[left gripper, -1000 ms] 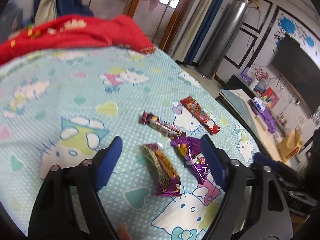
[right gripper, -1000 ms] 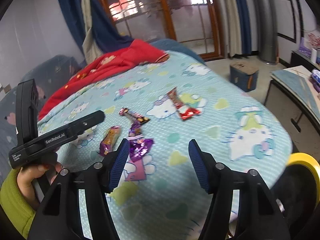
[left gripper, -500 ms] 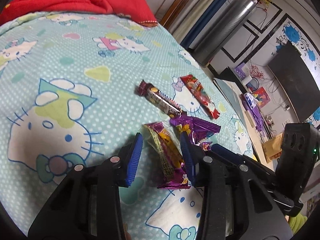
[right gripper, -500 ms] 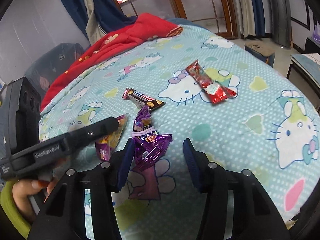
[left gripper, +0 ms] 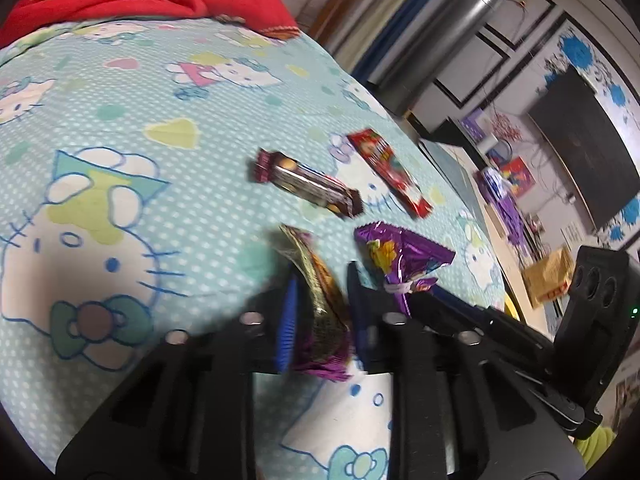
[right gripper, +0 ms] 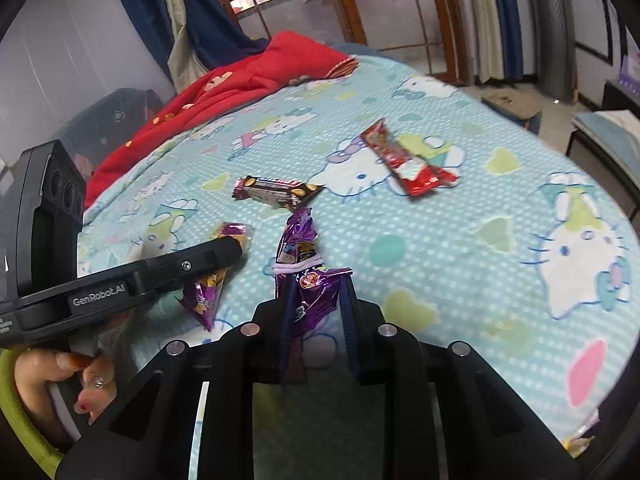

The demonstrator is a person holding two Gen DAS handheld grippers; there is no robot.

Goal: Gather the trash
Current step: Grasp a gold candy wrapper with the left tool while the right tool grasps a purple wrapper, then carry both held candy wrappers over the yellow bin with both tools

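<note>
Several snack wrappers lie on a Hello Kitty bed sheet (left gripper: 120, 128). My left gripper (left gripper: 323, 276) has its jaws closing, and the blue pads pinch a purple-and-yellow wrapper (left gripper: 320, 312) that stands on edge between them. My right gripper (right gripper: 319, 280) is closing too, its pads squeezing the near end of a crumpled purple foil wrapper (right gripper: 312, 296). That foil wrapper (left gripper: 400, 256) also shows in the left wrist view. Farther off lie a brown chocolate bar wrapper (left gripper: 308, 184) (right gripper: 276, 192) and a red wrapper (left gripper: 390, 172) (right gripper: 408, 164), both untouched.
A red blanket (right gripper: 240, 76) is heaped at the far end of the bed. A hand (right gripper: 60, 368) holds the left tool at lower left. Past the bed's right edge stand a cluttered low table (left gripper: 500, 200) and a box on the floor (right gripper: 512, 108).
Both grippers came down onto the sheet and their jaws narrowed from wide apart to tight around one wrapper each. The purple-and-yellow wrapper now stands on edge.
</note>
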